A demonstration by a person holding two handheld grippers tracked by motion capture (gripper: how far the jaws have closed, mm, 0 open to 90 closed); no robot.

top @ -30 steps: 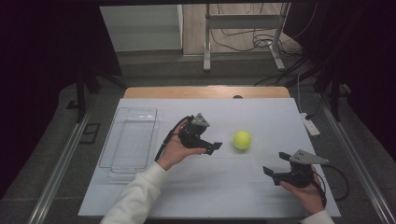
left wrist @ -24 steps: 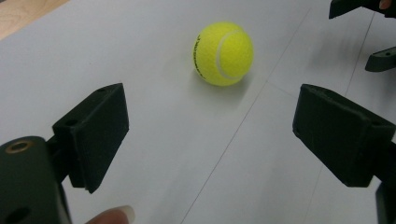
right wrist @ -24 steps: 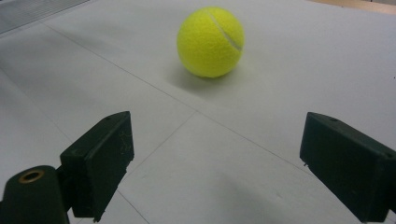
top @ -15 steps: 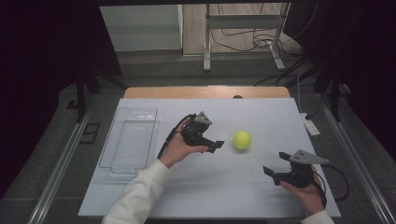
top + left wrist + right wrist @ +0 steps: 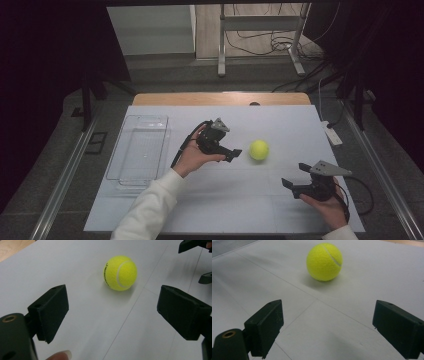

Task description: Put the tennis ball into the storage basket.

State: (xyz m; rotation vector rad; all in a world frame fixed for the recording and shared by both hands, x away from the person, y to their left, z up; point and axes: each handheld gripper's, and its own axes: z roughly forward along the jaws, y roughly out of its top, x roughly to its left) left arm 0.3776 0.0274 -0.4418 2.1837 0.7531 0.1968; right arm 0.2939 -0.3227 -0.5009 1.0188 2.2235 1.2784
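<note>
A yellow-green tennis ball rests on the white table cover, right of centre. Just left of it, my left gripper points at the ball with its jaws wide open and empty; the ball lies a short way ahead of its black pads. Near the table's front right, my right gripper is held low in the person's hand, also open and empty. It faces the ball, which sits farther ahead of its pads.
A clear plastic tray lies on the left part of the table. A white power strip sits at the right edge. The other gripper's black tips show in the left gripper view's top right corner.
The left hand and its gripper have crept slightly right, toward the ball. The ball and the right gripper have stayed put.
</note>
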